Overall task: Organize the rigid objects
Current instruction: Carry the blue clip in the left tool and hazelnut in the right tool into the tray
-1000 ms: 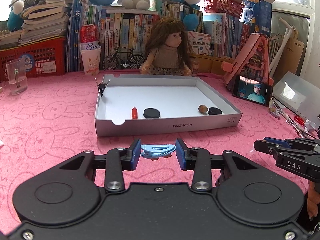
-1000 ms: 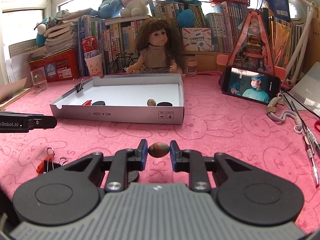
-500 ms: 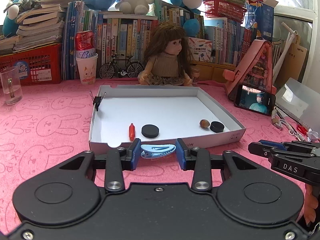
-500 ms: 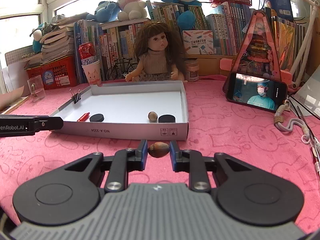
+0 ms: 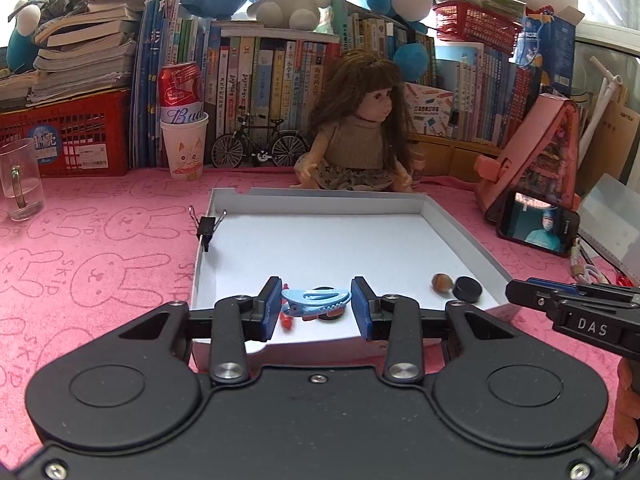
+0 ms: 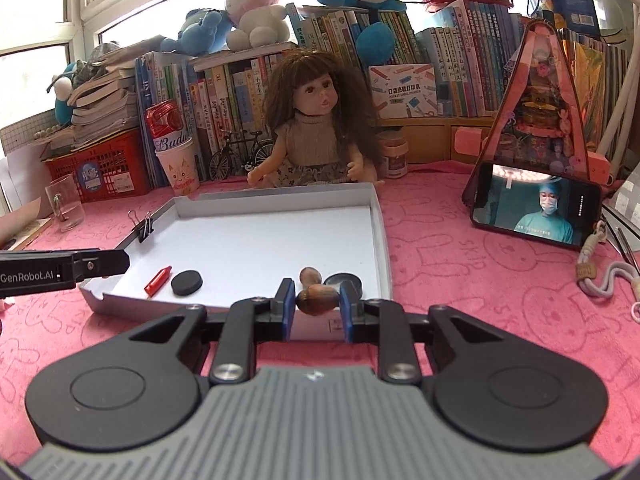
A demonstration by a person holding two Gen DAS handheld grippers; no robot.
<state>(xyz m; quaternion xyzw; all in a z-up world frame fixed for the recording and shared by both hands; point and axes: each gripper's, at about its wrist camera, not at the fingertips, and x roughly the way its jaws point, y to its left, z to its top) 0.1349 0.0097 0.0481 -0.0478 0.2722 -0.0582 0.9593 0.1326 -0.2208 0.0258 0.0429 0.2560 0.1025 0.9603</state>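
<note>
Blue plastic fills my left claw: its pads are clamped on the two ends of a pale blue hair clip, held crosswise above the near left part of the white tray. My right claw is pressed together on a brown nut, which hangs over the tray's near wall, toward its right corner.

Inside the tray, close beyond the clip, lie a small red piece and a black disc, just beside each other. Nearer the right wall rest a second brown nut and another black disc, touching or nearly so. A black binder clip is pinched on the tray's left wall, toward the far end.

Around the tray spreads the pink cloth with rabbit outlines that covers the table. A doll sits just behind the far wall. To the right a phone leans against a pink stand with its screen lit. Far left stand a clear glass mug and a paper cup with a red can in it.
</note>
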